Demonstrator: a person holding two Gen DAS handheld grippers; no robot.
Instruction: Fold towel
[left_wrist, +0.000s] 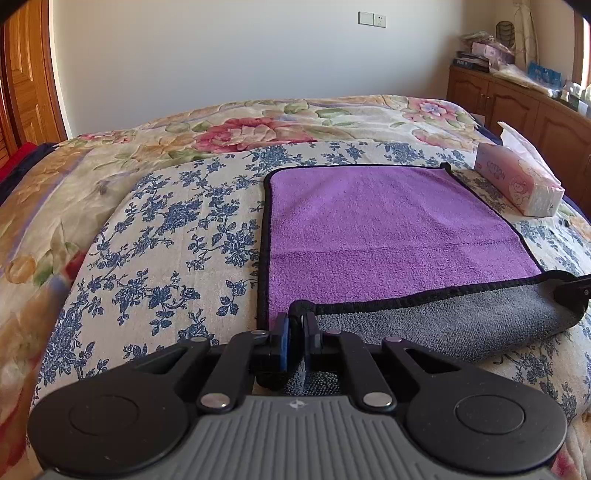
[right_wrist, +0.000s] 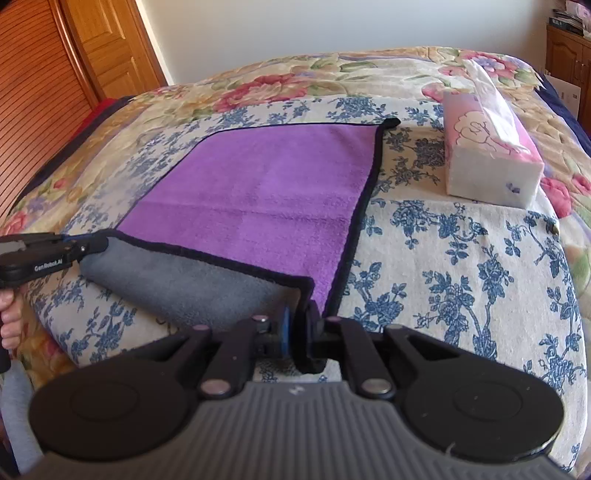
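Both tools (left_wrist: 296, 325) (right_wrist: 300, 321) pinch the towel's (left_wrist: 388, 229) near corners beside a tissue box (left_wrist: 517, 181).

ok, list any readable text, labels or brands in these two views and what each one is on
"COTTON" on the side of the pink tissue pack; the smaller line under it is too blurred to read.
"Gen.Robot.AI" on the body of the left gripper, seen from the right wrist view.
Books and boxes on the wooden cabinet: print too small to read.
No text on the towel or the bedspread.
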